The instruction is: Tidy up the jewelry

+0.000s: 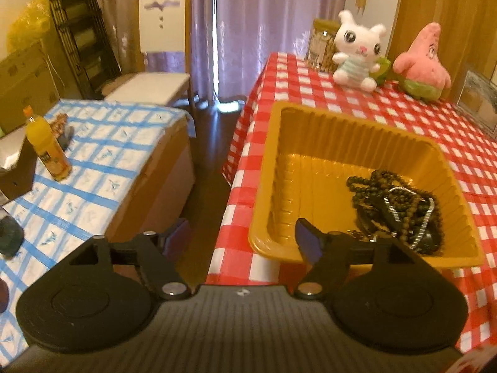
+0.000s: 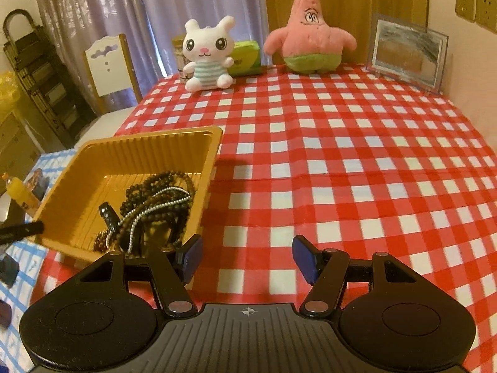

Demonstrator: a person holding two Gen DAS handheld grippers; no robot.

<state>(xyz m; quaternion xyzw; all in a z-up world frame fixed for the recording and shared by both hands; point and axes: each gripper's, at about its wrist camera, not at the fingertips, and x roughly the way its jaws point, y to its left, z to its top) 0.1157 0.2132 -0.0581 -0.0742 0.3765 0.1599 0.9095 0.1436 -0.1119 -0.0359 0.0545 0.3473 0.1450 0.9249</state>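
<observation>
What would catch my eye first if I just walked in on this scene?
Probably the red-and-white checked tablecloth, which fills most of the right wrist view. Next, the golden plastic tray near its left edge, with a tangle of dark bead strings and a silver chain piled inside. At the far end sit a white bunny plush and a pink starfish plush, side by side.

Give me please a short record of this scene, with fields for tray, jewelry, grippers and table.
tray: yellow tray at the table's left edge
jewelry: bead strings and a silver chain piled inside the tray
left gripper: open, empty
right gripper: open, empty, over bare cloth
table: red checked cloth; two plush toys at the back
</observation>
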